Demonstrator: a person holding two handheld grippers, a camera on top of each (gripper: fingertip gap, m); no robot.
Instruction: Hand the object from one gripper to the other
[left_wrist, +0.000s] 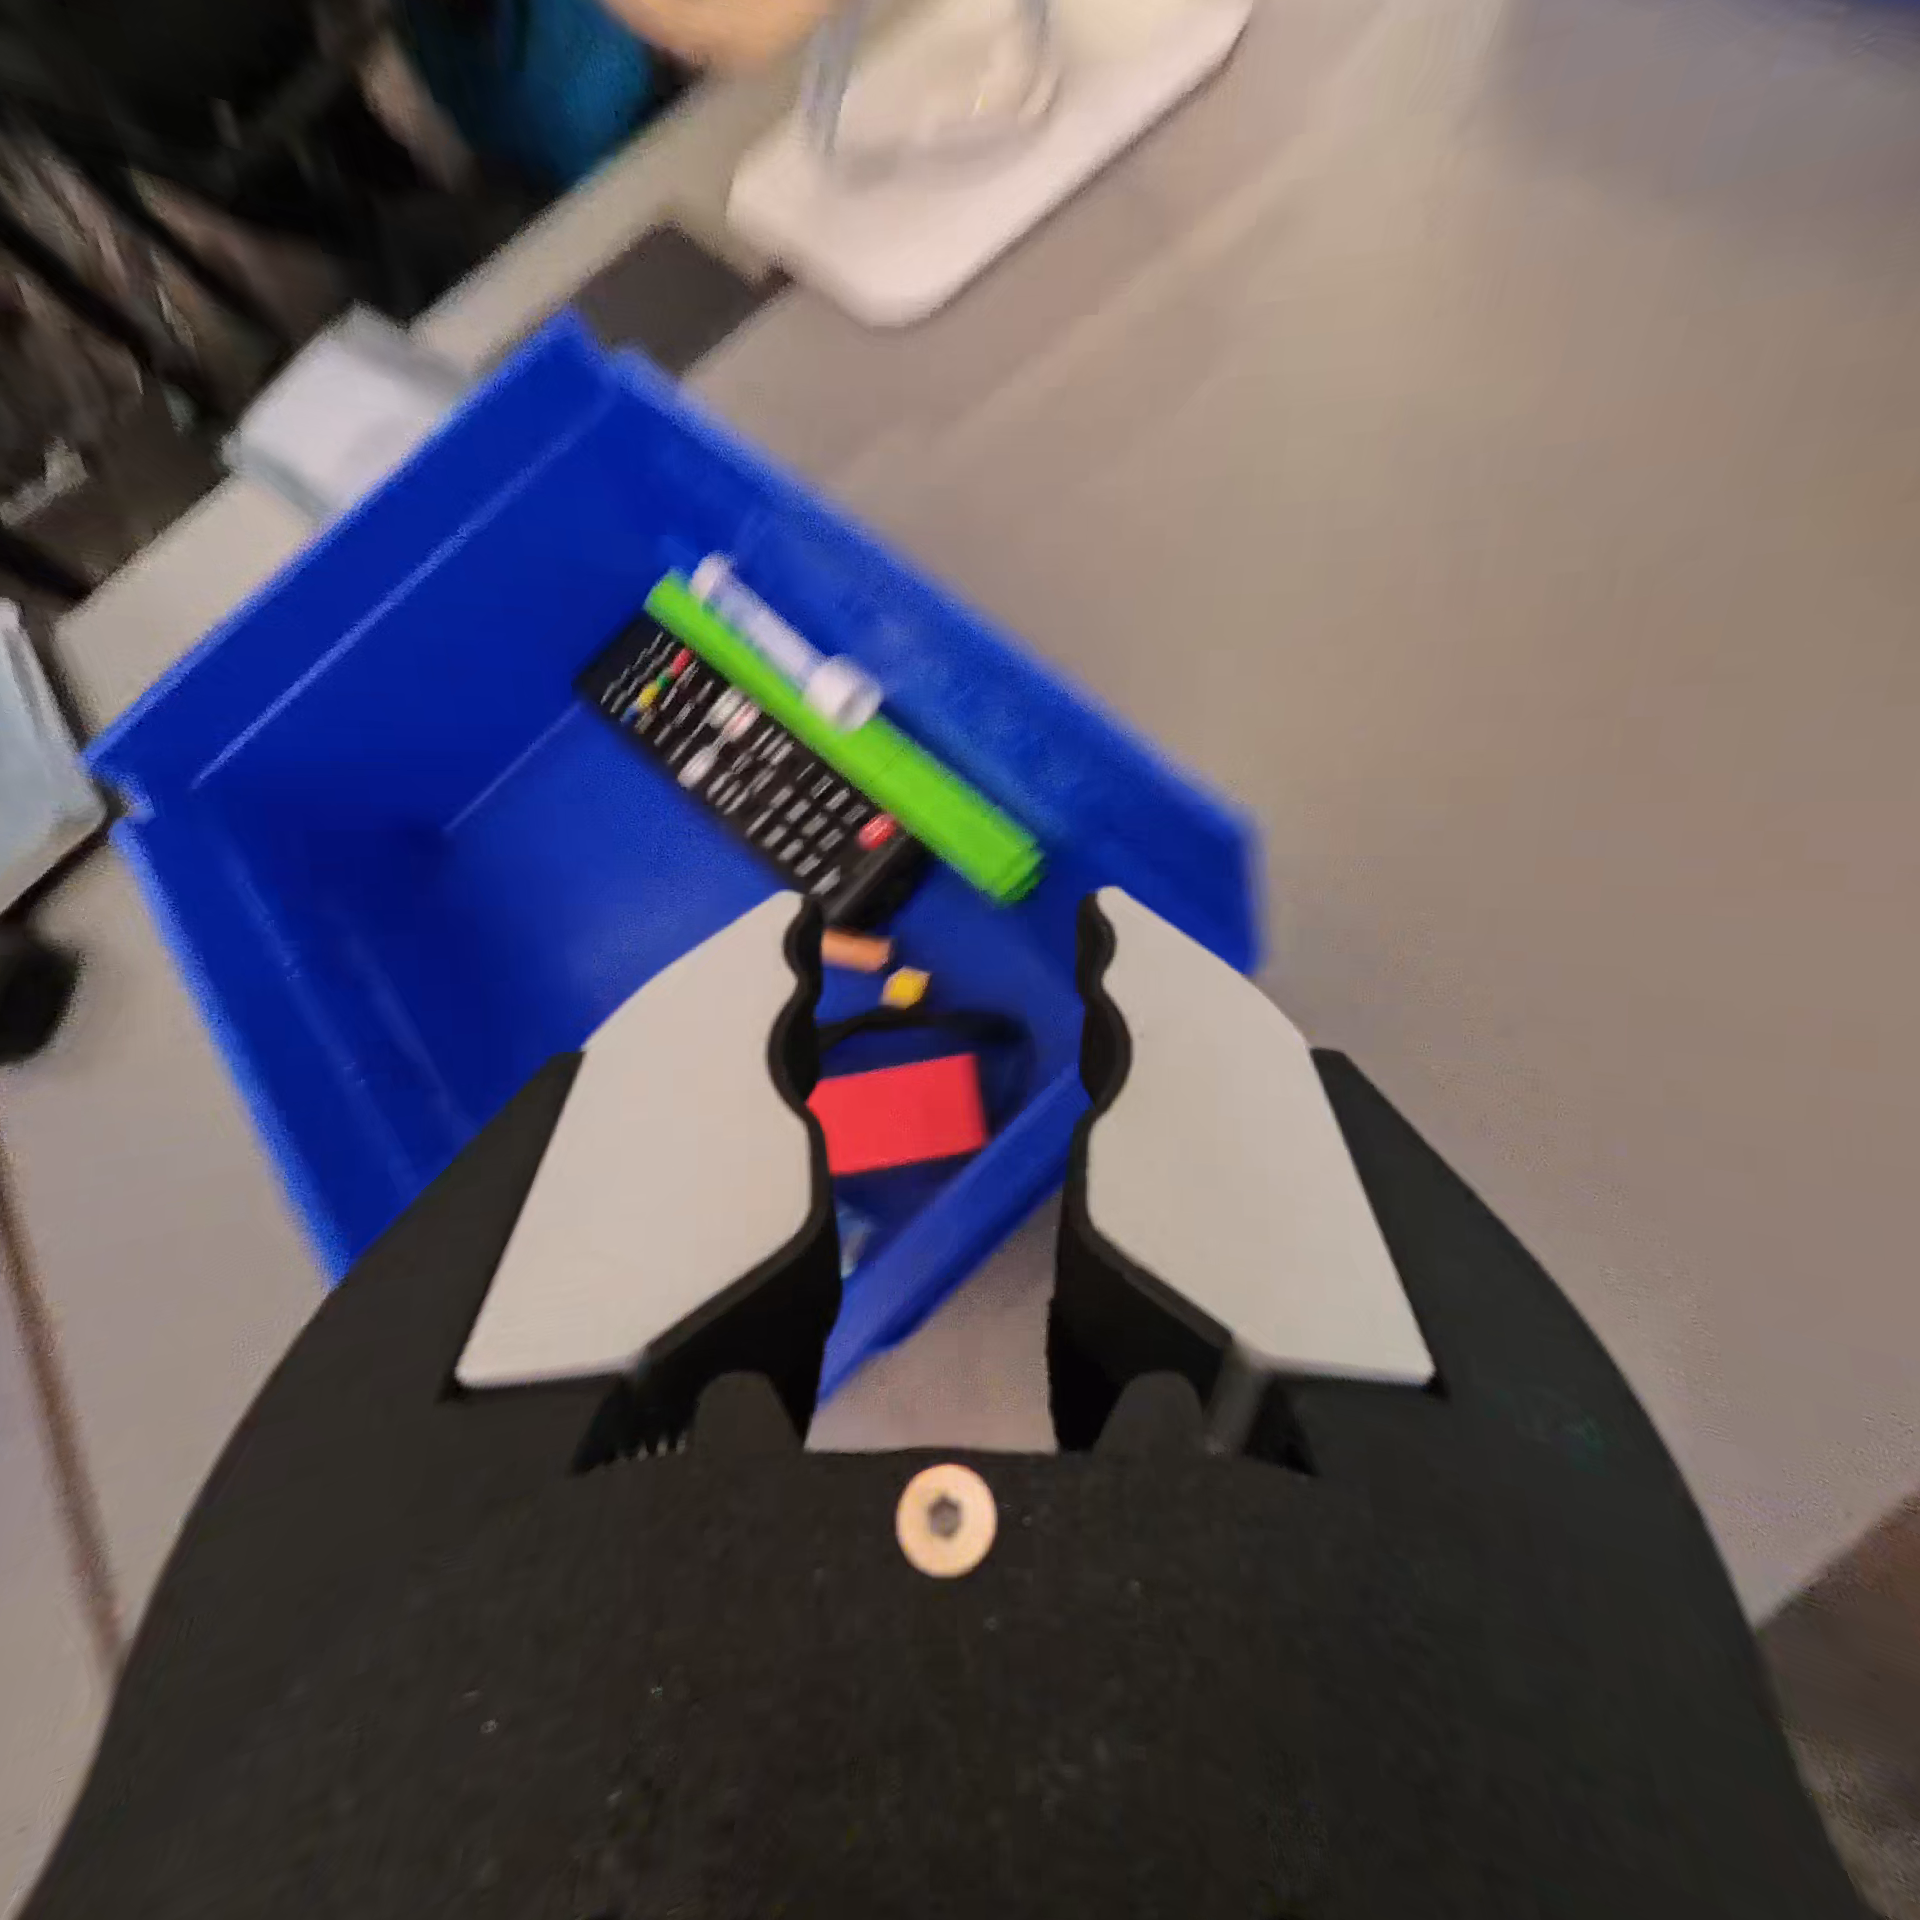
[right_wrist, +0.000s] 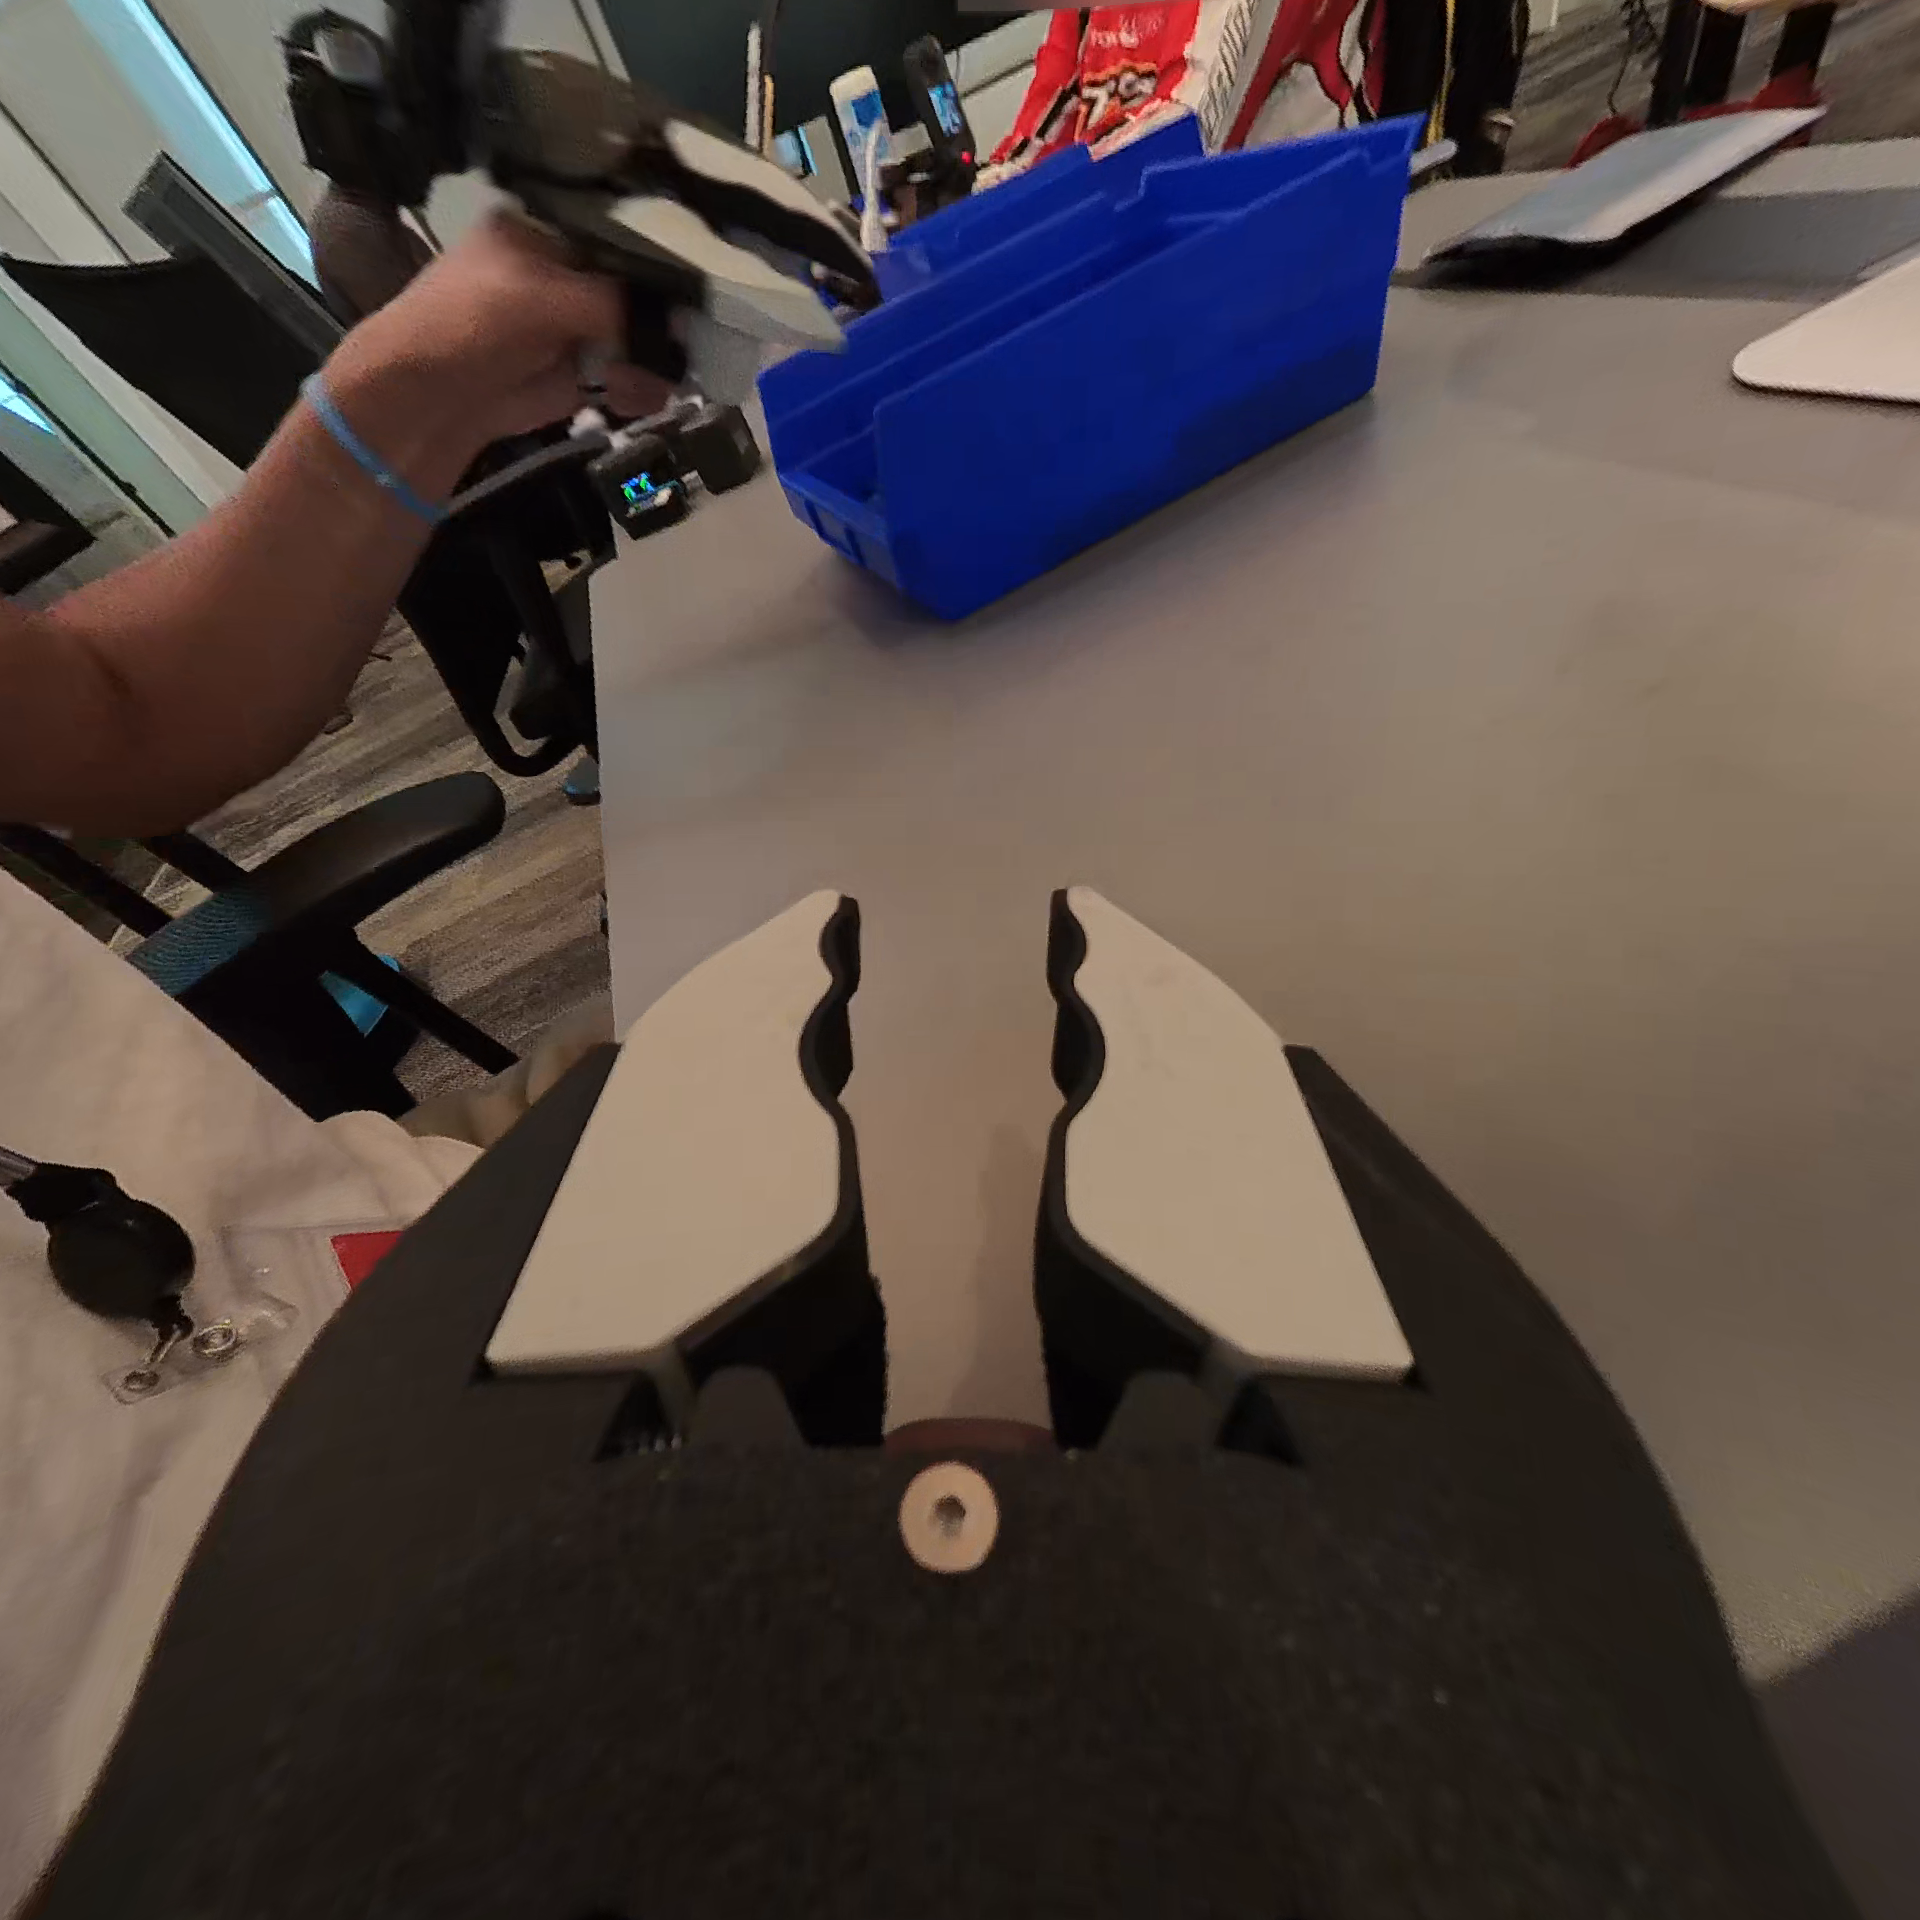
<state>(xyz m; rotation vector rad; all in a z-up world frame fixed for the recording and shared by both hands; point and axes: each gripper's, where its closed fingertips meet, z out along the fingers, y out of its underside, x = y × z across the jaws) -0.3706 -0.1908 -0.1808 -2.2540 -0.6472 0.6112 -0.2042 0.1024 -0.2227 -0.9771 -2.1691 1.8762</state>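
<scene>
A blue bin (left_wrist: 343, 831) stands on the grey table and holds a black remote (left_wrist: 748, 758), a green marker (left_wrist: 862, 748), a white tube (left_wrist: 790, 644), a red block (left_wrist: 899, 1112) and small bits. My left gripper (left_wrist: 940, 914) is open and empty, above the bin's near end, looking down into it. It also shows in the right wrist view (right_wrist: 821, 301), held by a hand over the bin's left end. My right gripper (right_wrist: 954, 909) is open and empty, low over the table, well short of the bin (right_wrist: 1091, 416).
A white monitor base (left_wrist: 987, 166) stands beyond the bin; it also shows at the right edge of the right wrist view (right_wrist: 1839, 343). A dark flat pad (right_wrist: 1621, 197) lies at the back. The table's left edge (right_wrist: 601, 831) borders office chairs (right_wrist: 312, 914). The tips of one gripper are about 35 cm away from the tips of the other.
</scene>
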